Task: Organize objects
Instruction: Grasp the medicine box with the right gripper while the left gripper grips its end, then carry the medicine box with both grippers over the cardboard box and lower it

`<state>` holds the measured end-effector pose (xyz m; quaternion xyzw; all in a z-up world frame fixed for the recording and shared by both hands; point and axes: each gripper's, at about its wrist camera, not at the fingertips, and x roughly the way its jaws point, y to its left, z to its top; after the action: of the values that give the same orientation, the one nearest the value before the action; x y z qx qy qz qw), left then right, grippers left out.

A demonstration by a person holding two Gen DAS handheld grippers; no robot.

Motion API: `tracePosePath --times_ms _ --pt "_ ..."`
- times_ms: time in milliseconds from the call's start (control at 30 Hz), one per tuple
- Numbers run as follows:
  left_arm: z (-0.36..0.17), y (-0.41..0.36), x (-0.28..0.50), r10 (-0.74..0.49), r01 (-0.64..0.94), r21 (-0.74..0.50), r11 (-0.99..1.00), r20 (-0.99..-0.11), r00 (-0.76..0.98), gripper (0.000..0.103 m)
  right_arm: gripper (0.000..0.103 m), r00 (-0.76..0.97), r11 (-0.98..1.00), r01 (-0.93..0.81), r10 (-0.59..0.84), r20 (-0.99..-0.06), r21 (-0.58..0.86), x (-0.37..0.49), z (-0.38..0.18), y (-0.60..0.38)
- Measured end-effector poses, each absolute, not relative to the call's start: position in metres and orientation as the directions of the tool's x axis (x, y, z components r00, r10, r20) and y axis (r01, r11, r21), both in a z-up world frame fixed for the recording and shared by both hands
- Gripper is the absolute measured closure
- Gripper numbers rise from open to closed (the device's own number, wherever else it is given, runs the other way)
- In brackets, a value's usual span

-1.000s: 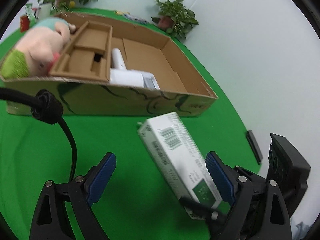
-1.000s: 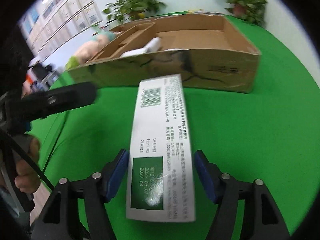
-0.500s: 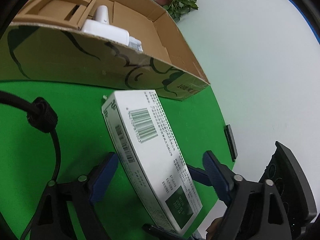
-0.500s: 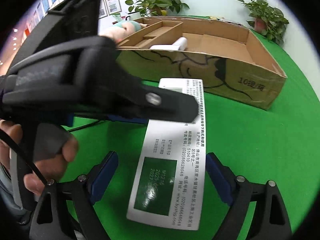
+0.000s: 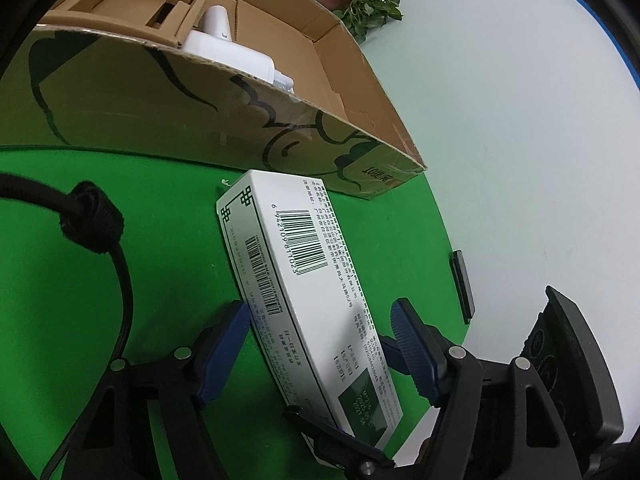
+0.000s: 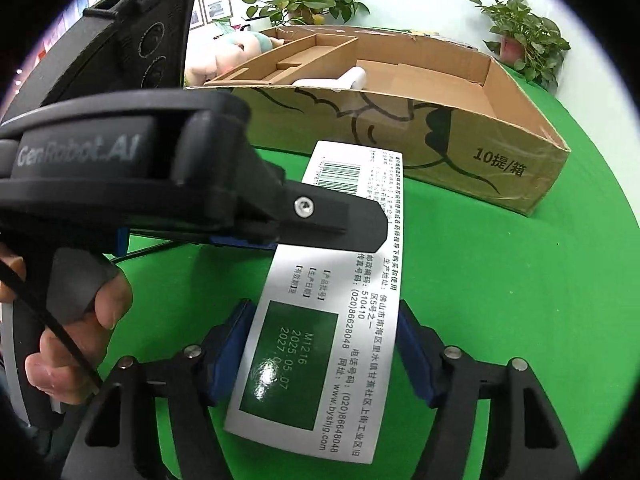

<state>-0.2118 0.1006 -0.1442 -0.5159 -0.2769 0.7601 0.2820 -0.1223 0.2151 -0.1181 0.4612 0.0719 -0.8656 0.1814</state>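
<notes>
My right tool [image 6: 326,344] clamps the long white printed carton [image 6: 320,320] above the green bench [image 6: 500,300], beside the open brown cardboard box [image 6: 460,152]; my left tool [image 5: 320,348] straddles it, jaws apart.

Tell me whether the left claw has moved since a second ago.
Yes. The left claw has closed in around the white carton and moved toward the cardboard box, which now looms larger and nearer in its view.

Green table [image 6: 520,300], cardboard box [image 6: 500,160] on it, potted plant [image 6: 524,44]
</notes>
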Motion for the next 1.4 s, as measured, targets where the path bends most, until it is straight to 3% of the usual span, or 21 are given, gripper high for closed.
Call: tracePosePath --times_ms 233,500,800,1400 --pt "-0.145 0.096 -0.214 0.698 -0.137 -0.695 -0.706 -0.649 -0.303 0.052 0.038 -0.452 -0.906 0.331 -0.398 -0.798 0.265 -0.131 -0.115 0.233" --pt "-0.124 0.087 -0.213 0.704 -0.167 -0.698 -0.697 -0.620 -0.347 0.060 0.039 -0.483 -0.908 0.339 -0.392 -0.783 0.246 -0.123 -0.108 0.229" --pt "-0.055 0.070 -0.216 0.667 -0.260 -0.626 -0.735 -0.599 -0.443 0.063 0.041 -0.610 -0.907 0.374 -0.396 -0.687 0.191 -0.125 -0.070 0.216" --pt "0.056 0.134 -0.252 0.665 -0.410 -0.525 -0.746 -0.565 -0.487 0.064 0.041 -0.750 -0.935 0.317 -0.351 -0.561 0.161 -0.156 -0.015 0.242"
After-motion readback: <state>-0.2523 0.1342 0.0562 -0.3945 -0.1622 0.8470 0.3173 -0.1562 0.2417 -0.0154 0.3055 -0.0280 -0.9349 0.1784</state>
